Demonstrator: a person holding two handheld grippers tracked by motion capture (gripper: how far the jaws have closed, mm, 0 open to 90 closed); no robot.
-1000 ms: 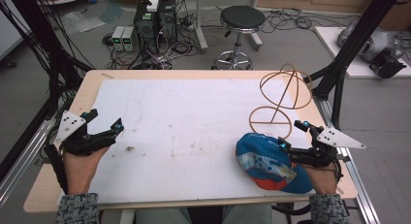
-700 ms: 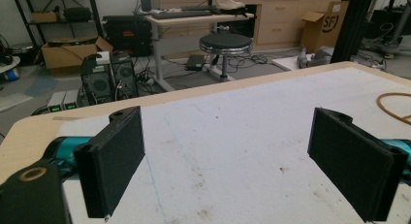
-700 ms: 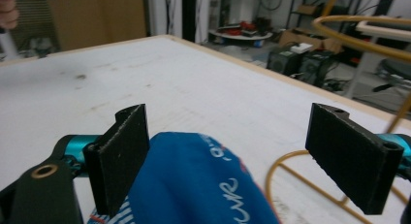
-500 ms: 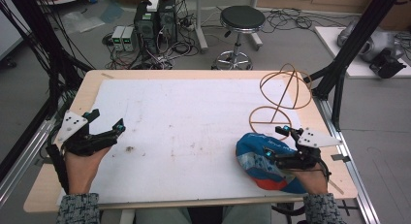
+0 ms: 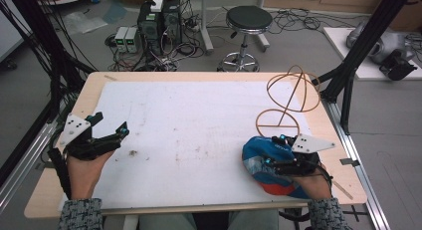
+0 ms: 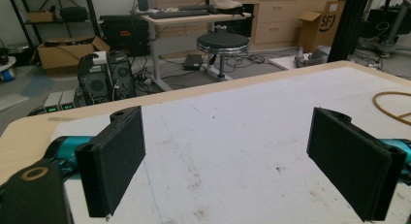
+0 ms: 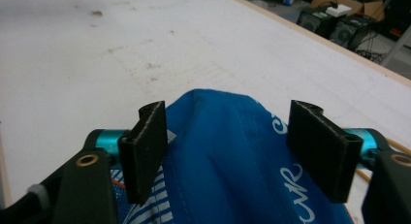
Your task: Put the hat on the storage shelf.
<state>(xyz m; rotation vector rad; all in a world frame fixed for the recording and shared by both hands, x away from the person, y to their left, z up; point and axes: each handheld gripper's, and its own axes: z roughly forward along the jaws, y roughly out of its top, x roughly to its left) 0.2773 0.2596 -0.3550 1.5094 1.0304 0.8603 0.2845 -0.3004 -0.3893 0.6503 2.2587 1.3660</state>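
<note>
- Blue cloth bag (image 5: pixel 266 163), crumpled into a mound, lies near the front right corner of the surface (image 5: pixel 199 115), just in front of the wire frame (image 5: pixel 288 103) that stands toward the right edge.
- Right gripper (image 5: pixel 272 150) hovers over the top of the bag, jaws spread to either side of a raised fold. In the right gripper view the blue fabric (image 7: pixel 228 151) bulges up between the two pads and nothing is pinched yet, so it is released, not grasping.
- Left gripper (image 5: pixel 110 126) rests near the front left corner, well apart from the bag, jaws spread wide with only bare surface between them in the left gripper view. It holds nothing.
- Likely step in hand: closing the right gripper on the fold to lift or spread the bag.
- Risk: the cloth is slack and layered, so the jaws may catch only the top layer. The bag would then lift unevenly or slide out of the grip.
- Risk: if the jaws close too high on the bulge, the fabric could squeeze out sideways and leave an empty grip.
- Risk: the bag sits close to the front edge, so a pull toward the person could drag it over that edge.
- Risk: the wire frame is just behind the bag, and a lift or swing toward the back right could snag or tip it.
- Risk: with the left gripper so far away, nothing steadies the bag, so the whole mound may shift rather than yield one fold.
</note>
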